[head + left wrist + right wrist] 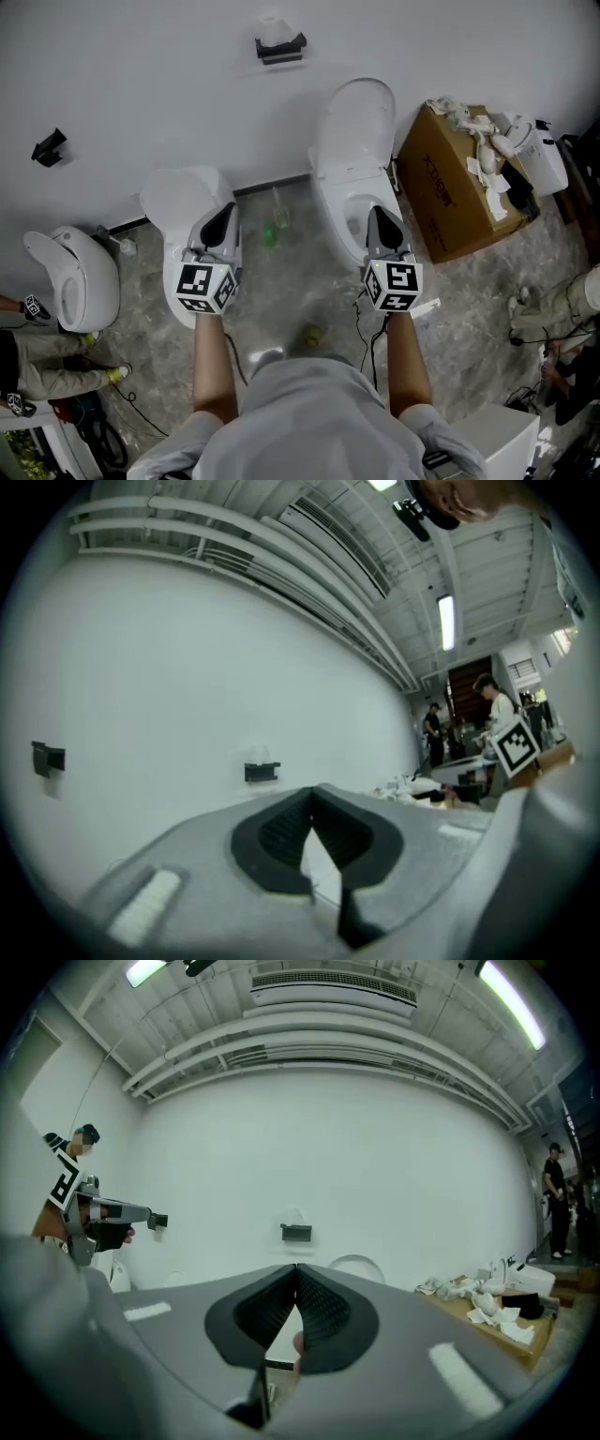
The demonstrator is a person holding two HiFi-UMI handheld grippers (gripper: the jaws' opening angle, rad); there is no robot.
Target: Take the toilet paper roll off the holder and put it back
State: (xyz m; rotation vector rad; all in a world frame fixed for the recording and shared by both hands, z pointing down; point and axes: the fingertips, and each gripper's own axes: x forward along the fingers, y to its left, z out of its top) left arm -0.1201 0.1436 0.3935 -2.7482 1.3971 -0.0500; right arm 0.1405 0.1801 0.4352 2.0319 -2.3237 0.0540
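Our left claw (223, 217) and right claw (379, 217) are held out side by side, both closed on nothing. Far ahead, the toilet paper roll (275, 28) sits on its black holder (281, 49) on the white wall (141, 75).

Open toilet (349, 141) against the wall, cardboard box (448, 202) just right of it with crumpled white scraps (466, 122) on top, second toilet (176, 199) to its left, third toilet (67, 274) further left, small green item (269, 234) on the floor just left of it, black wall bracket (49, 147) far left.
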